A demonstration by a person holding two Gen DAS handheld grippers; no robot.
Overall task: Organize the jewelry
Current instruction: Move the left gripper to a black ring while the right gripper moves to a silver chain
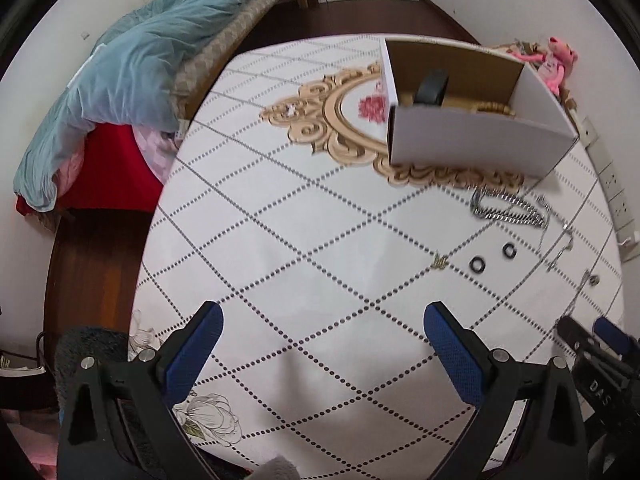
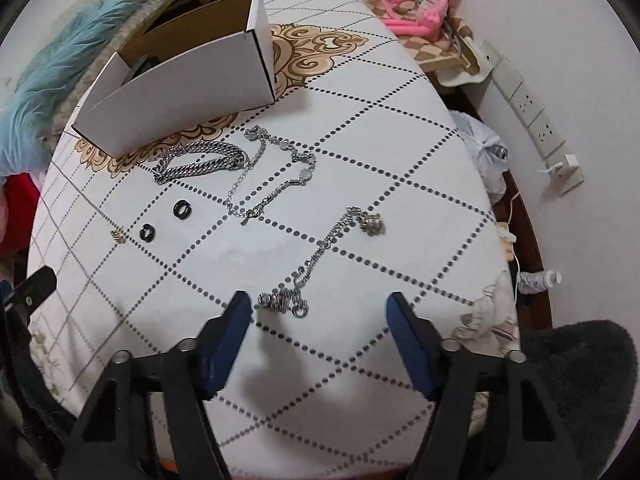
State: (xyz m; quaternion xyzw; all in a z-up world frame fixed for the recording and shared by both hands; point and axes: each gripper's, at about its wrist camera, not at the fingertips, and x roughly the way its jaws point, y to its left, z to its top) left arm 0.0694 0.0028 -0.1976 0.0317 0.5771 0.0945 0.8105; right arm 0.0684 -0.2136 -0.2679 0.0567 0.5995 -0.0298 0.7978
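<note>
White cardboard forms the one open box point(image 2: 176, 92) at the table's point(image 2: 400, 152) far left, a dark item lying inside. Going rightward in the right wrist view: one small gold charm point(image 2: 118, 236), two black rings point(image 2: 146, 233) point(image 2: 182, 209), one heavy curb chain point(image 2: 200, 164), one thin necklace with round links point(image 2: 280, 172), and one long chain ending in a chunky pendant point(image 2: 372, 224). Its near end lies just ahead of the right gripper point(image 2: 320, 308), whose jaws are spread and empty. The left gripper point(image 1: 322, 316) also stands spread over bare cloth.
</note>
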